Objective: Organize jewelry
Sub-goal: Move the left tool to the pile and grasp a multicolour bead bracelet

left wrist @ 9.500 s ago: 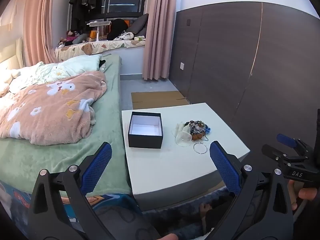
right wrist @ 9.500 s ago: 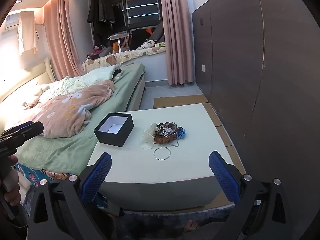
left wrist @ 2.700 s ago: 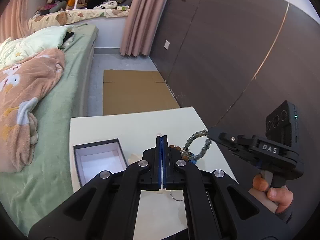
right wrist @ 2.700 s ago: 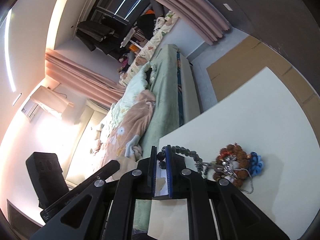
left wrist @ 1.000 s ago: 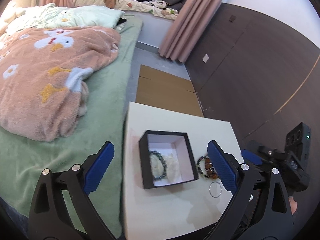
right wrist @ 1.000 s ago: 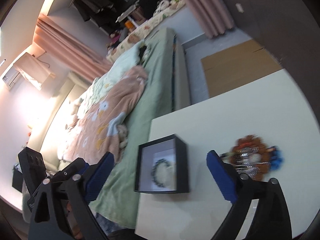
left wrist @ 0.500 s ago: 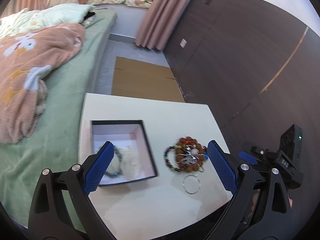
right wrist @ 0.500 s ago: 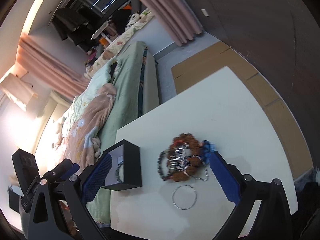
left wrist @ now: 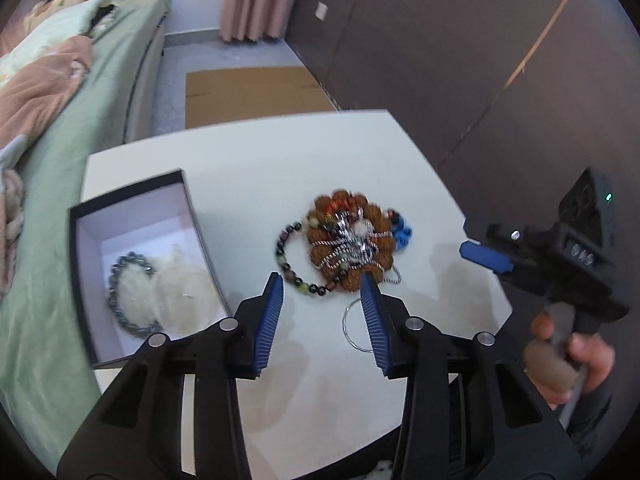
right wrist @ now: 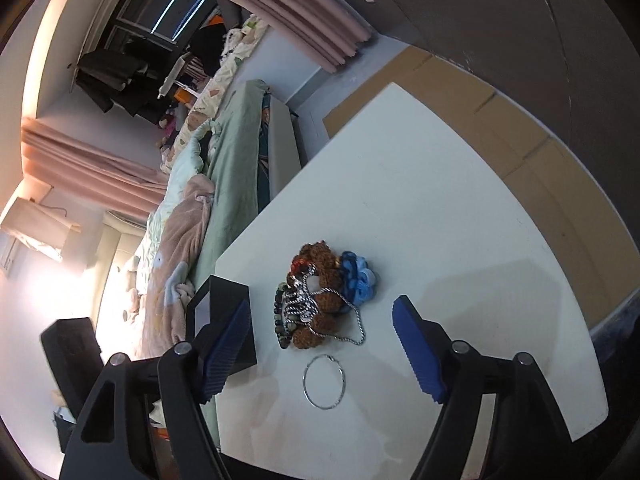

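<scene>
left gripper point(left wrist: 322, 292) jaws closing, half-open, empty above jewelry pile point(left wrist: 348, 246); right gripper point(right wrist: 320, 320) closing, wide, empty.

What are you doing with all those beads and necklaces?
A person is sorting jewelry into a black box with two hand-held grippers. One dark bead bracelet lies in the box. The left gripper and right gripper, jaws just closing but empty, point at the jewelry pile on the white table.
</scene>
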A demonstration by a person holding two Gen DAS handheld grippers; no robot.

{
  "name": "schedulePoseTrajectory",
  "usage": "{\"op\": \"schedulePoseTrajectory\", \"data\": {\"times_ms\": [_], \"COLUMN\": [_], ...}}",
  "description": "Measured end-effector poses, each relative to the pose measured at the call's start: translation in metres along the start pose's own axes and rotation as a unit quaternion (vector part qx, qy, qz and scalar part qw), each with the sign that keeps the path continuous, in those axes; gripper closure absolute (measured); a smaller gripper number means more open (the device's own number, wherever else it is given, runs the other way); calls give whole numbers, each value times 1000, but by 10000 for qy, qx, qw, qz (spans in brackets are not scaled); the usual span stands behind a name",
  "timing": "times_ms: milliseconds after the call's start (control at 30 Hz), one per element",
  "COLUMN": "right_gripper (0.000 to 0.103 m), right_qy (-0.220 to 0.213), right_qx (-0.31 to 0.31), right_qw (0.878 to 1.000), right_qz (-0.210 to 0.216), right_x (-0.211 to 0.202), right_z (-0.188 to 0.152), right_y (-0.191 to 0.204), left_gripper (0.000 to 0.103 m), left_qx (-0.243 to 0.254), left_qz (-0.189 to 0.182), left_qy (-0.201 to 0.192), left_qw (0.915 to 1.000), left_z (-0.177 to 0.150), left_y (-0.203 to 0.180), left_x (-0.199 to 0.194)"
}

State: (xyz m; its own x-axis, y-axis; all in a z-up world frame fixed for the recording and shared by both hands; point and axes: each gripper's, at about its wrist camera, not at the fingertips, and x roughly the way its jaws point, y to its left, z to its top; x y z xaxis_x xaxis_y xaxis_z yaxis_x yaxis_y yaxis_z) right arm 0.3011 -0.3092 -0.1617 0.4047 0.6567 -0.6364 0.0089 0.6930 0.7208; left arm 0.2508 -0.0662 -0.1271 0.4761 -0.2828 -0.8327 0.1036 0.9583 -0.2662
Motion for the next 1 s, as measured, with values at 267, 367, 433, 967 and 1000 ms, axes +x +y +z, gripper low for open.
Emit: {"op": "schedulePoseTrajectory", "data": {"times_ms": [267, 367, 433, 967, 1000], "right_gripper": [36, 39, 40, 43, 43], "right_qy": [196, 233, 271, 518, 547], "right_qx": [74, 80, 83, -188, -240], "right_qw": [9997, 9996, 9995, 9983, 9981], "right_qz": [-121, -131, -151, -162, -179], "right_x": [-2, -2, -2, 8, 10], "right_z": [-6, -5, -5, -8, -9], "right_y": [-15, -15, -16, -11, -9], "left_gripper": [63, 63, 64, 95, 95], "left_qx": [495, 607, 713, 1024, 1006], "left_qz": [218, 298, 330, 308, 298], "left_qy": [402, 526, 566, 668, 628], "left_qw": [9977, 9963, 9953, 9920, 9925], "left_z": [-3, -3, -3, -15, -15], "left_y": [-20, -23, -26, -32, -31], "left_x": [43, 56, 62, 62, 58]}}
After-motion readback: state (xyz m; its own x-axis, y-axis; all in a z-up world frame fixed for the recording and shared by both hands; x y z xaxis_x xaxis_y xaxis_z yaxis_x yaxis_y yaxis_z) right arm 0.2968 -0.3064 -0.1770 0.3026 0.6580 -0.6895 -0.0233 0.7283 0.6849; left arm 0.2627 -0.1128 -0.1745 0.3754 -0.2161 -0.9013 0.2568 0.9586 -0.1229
